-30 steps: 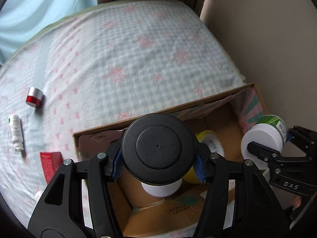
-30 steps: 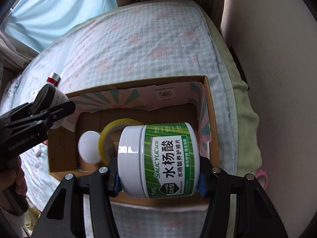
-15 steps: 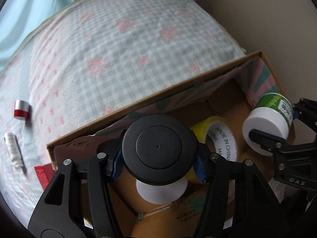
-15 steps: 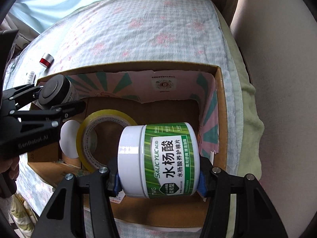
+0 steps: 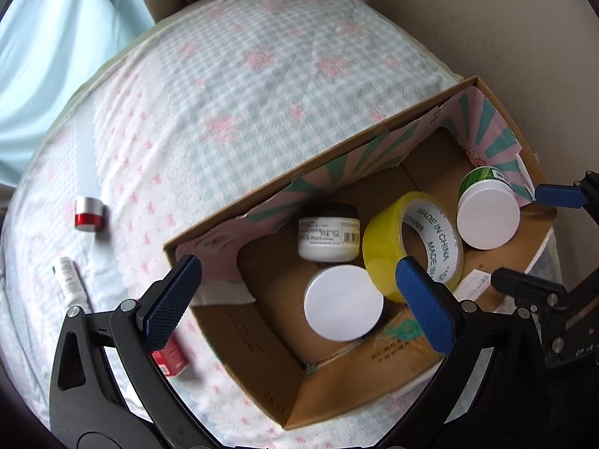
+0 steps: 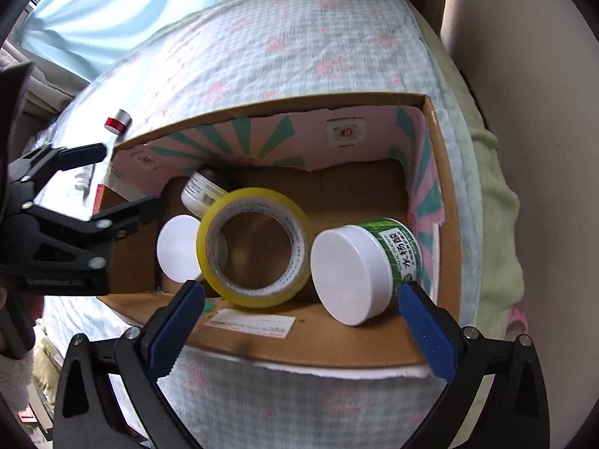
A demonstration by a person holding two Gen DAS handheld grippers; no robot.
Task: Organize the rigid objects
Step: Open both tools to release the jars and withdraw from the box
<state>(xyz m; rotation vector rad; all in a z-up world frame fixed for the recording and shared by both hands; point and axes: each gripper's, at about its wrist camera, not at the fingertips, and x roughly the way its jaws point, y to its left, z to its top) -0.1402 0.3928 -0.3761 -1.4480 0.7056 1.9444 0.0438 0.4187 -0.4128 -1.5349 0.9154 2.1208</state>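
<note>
Opening wide over the brown cardboard box (image 5: pixel 284 385) on the checked bed cover (image 5: pixel 232 86), both claws are letting go. The left claw (image 5: pixel 295 301), which clamped the black-lidded white jar (image 5: pixel 328 238) a second ago, is now released and empty; that jar lies on its side against the box's far wall, beside a white-capped pot (image 5: pixel 343 307). The right claw (image 6: pixel 301 323) has likewise dropped the green-labelled white-lidded tub (image 6: pixel 365 269), which rests tilted in the right corner, just beside the yellow roll of tape (image 6: pixel 254 247). Two more items are therefore boxed. Still out on the bed are a small red-and-silver cap (image 5: pixel 88 213), a slim white tube (image 5: pixel 69 280) and a red carton (image 5: pixel 170 361), likely next.
</note>
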